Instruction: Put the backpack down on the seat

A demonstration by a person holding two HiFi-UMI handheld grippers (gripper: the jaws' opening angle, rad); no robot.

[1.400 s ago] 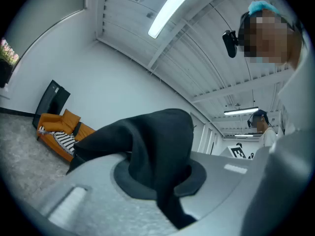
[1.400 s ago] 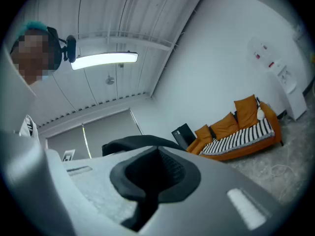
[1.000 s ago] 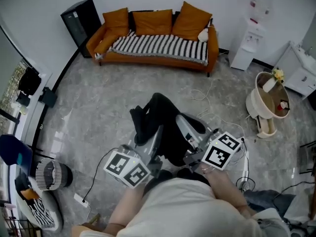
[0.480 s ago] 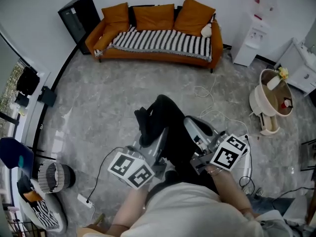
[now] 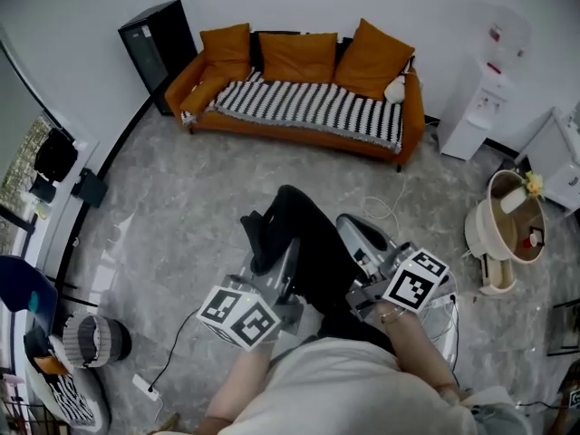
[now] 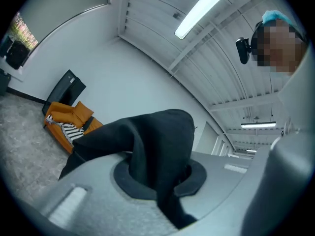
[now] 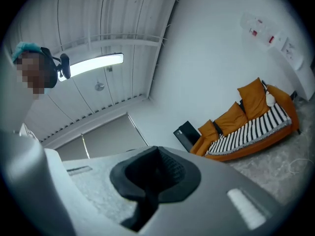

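Head view: black backpack (image 5: 304,243) hangs at centre above the floor (image 5: 163,207), well apart from the sofa (image 5: 299,107) at 12 o'clock. Left gripper view: left hand-held gripper (image 6: 158,181) clamped narrow on the backpack's fabric. Right gripper view: right hand-held gripper (image 7: 153,175) pinching its black mesh.

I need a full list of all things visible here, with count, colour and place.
sofa: 1, orange, against far wall
cushions: 3, orange, on the sofa
blanket: 1, black-and-white striped, on sofa seat
cabinet: 1, black, left of sofa
water dispenser: 1, white, right of sofa
round stand: 1, cream, floor at far right
backpack: 1, black, held between both grippers
left gripper: 1, grey, jaws shut on backpack
right gripper: 1, grey, jaws shut on backpack
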